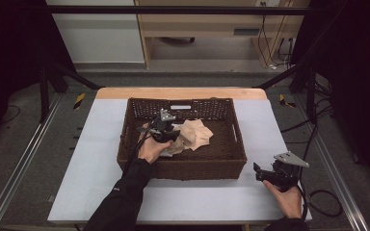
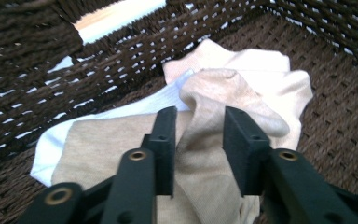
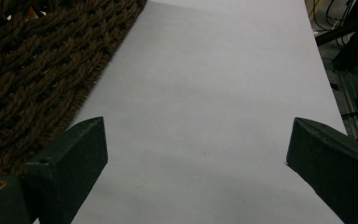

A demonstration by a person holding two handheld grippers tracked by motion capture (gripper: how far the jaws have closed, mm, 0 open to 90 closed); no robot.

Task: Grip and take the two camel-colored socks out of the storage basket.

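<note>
A dark brown wicker basket stands on the white table. Inside it lies a small heap of beige socks, with a white sock under them in the left gripper view. My left gripper is down in the basket at the heap's left side. Its jaws have closed in on a raised fold of a beige sock, and the left gripper is shut on it. My right gripper is held over the table to the right of the basket's front corner. The right gripper is wide open with nothing between its jaws.
The basket's woven outer wall is close on the left in the right gripper view, with bare white table ahead. Basket walls rise near the left gripper. Metal frame legs and cables stand beyond the table's right edge.
</note>
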